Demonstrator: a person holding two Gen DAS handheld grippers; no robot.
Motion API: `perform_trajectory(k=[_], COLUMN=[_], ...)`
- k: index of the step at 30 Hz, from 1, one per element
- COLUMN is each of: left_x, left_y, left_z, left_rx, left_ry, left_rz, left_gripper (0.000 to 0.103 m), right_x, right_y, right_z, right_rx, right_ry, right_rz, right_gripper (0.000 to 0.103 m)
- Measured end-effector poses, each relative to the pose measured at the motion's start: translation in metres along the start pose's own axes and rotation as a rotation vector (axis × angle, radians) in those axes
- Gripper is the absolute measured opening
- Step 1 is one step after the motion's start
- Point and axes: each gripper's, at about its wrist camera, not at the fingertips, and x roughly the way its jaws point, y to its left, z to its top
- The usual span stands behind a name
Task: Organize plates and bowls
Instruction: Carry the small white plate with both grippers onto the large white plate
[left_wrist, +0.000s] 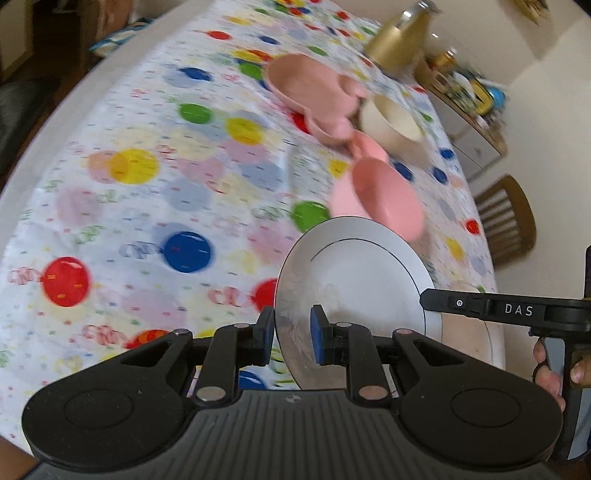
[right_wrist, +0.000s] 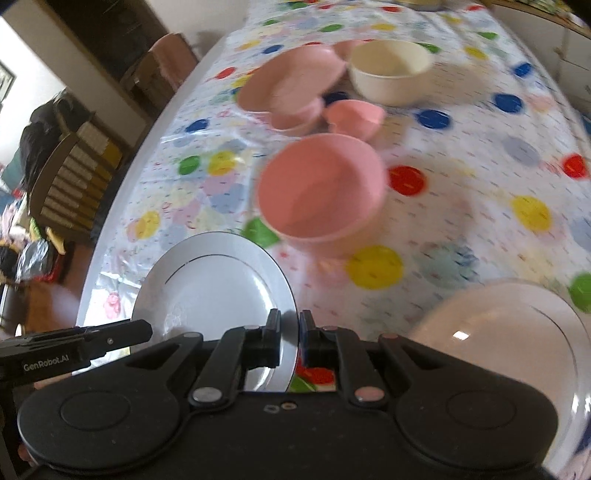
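Plate (left_wrist: 354, 280), round, glossy white with a thin dark ring, shows in the left wrist view held above the balloon-print tablecloth (left_wrist: 147, 206), the left gripper (left_wrist: 292, 332) pinching its rim, a pink bowl (left_wrist: 384, 199) beyond. In the right wrist view the right gripper (right_wrist: 289, 332) clamps its opposite rim, beside a second plate (right_wrist: 517, 332)
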Motion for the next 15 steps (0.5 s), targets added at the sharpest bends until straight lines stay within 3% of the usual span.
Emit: perform_trajectory(k=[15], left_x=[0.060], left_y=[-0.120], left_z=[-0.015], left_rx=[0.180], left_ry=[0.117], left_rz=[-0.089], left_gripper=[0.020], right_x=[-0.055], right_y=[-0.119], right_z=[-0.041], right_rx=[0.184], right_ry=[-0.051], right_rz=[-0.092], right_gripper=[0.009])
